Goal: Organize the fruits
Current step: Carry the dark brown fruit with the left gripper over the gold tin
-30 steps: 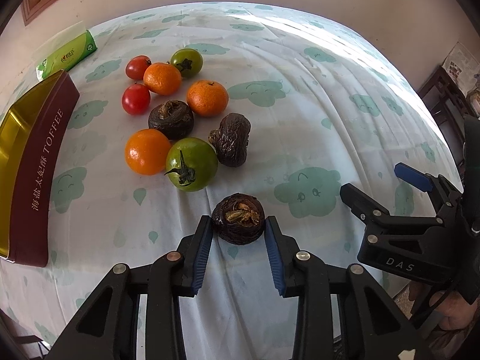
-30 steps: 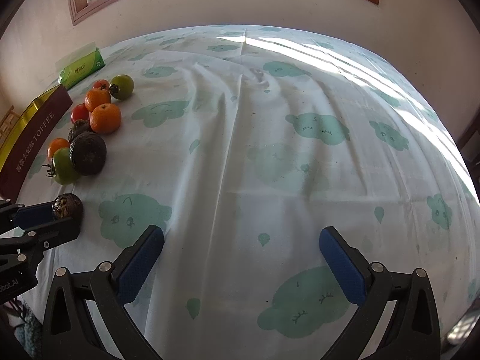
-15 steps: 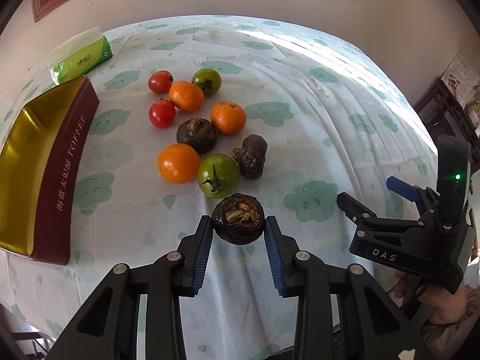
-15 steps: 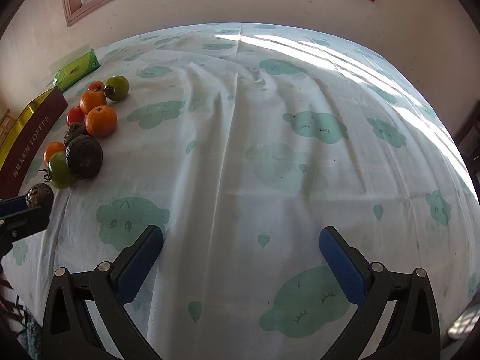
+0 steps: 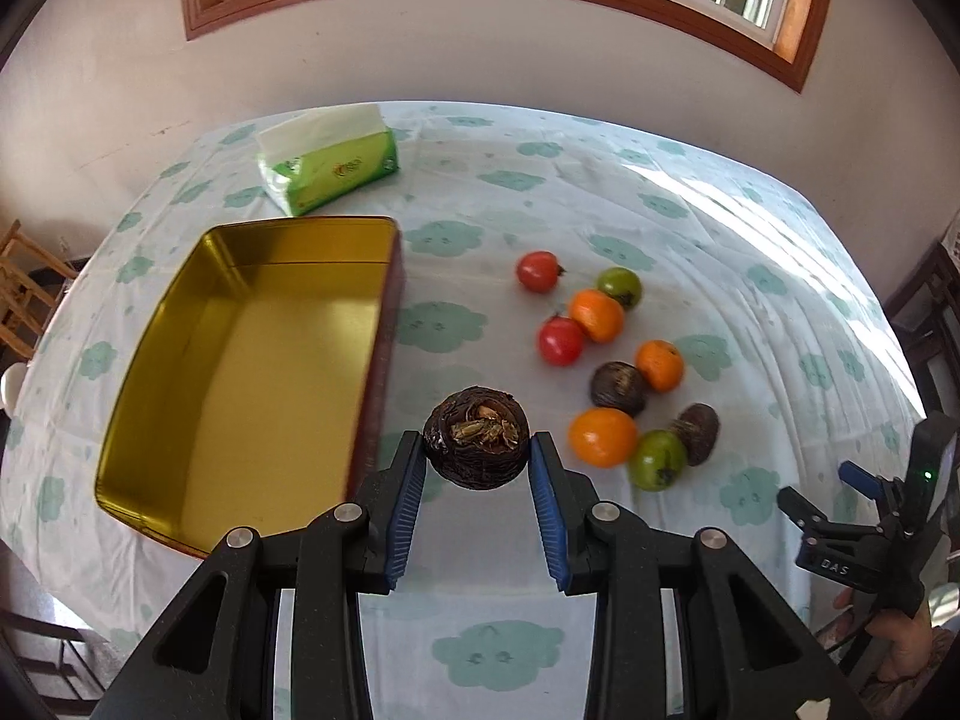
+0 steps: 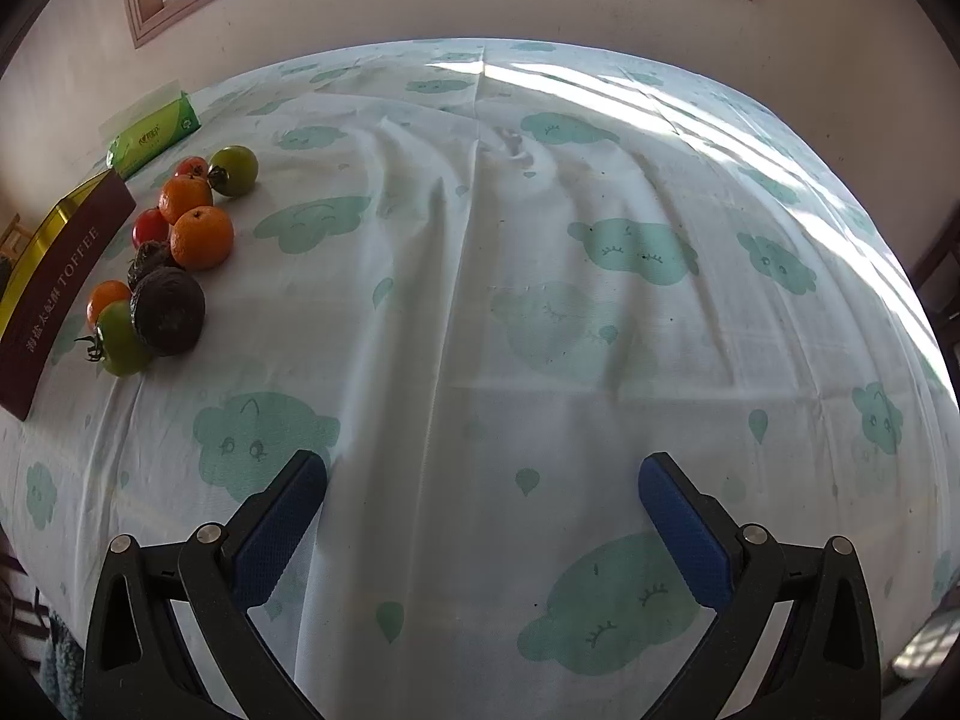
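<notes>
Dark brown fruit [image 5: 476, 446] pinched in left hand-held gripper [image 5: 477, 474], held above tabletop [image 5: 600, 204] just right of gold tin [image 5: 252, 372]. Right hand-held gripper [image 6: 480, 531] spread, empty. Step judged: carry to tin. Next: shift left over tin, lowered, released.

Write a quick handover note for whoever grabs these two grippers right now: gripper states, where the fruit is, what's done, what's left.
Left gripper: shut on a dark brown fruit, lifted off the cloth beside the gold tin.
Right gripper: open, empty, over bare tablecloth.
Tin: nothing in it yet.
On the cloth right of the tin: three oranges, two red tomatoes, two green tomatoes, two more dark fruits, in one cluster.
Done: one fruit picked up.
Left: probably drop it in the tin, then the other nine.
</notes>
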